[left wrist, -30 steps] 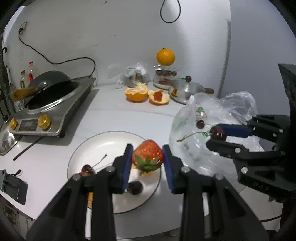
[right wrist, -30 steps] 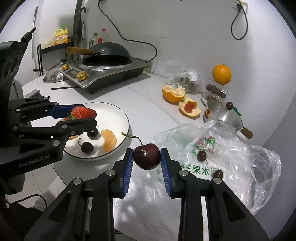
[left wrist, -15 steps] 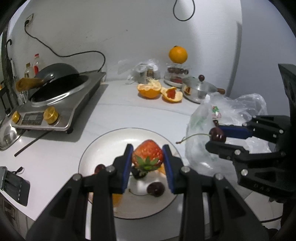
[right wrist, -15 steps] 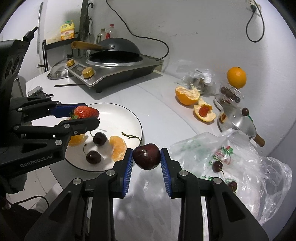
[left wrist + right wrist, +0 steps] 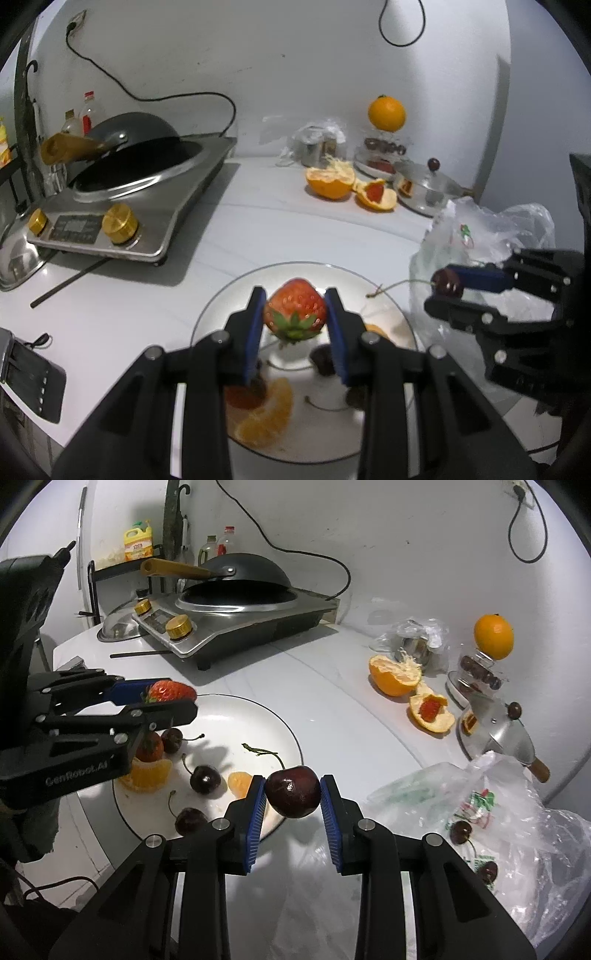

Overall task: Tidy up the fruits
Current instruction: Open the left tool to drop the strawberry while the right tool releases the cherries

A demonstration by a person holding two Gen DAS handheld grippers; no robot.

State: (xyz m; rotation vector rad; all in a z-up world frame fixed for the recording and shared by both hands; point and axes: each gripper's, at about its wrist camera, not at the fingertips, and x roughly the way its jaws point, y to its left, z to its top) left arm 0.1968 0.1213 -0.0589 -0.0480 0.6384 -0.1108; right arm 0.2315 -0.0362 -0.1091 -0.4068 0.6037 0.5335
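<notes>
My left gripper (image 5: 295, 317) is shut on a red strawberry (image 5: 295, 312) and hangs over the white plate (image 5: 225, 302). The same gripper (image 5: 173, 701) shows at the left of the right wrist view, strawberry (image 5: 170, 691) between its pads. My right gripper (image 5: 293, 794) is shut on a dark cherry (image 5: 293, 792) with a stem, above the plate's (image 5: 255, 716) near right rim. In the left wrist view that gripper (image 5: 443, 291) and cherry (image 5: 447, 282) sit right of the plate. On the plate lie several cherries (image 5: 205, 779), orange segments (image 5: 147, 775) and another strawberry (image 5: 149, 747).
A clear plastic bag (image 5: 491, 812) holding cherries lies right of the plate. An induction cooker with a wok (image 5: 236, 602) stands at the back left. Orange halves (image 5: 395, 672), a whole orange (image 5: 493, 637) and a steel pot lid (image 5: 502, 734) are at the back right. A phone (image 5: 29, 380) lies near the left edge.
Both grippers have shifted over the plate with their fruit still held; the plate sits lower and more centred under the left gripper, and the bag has slid to the right.
</notes>
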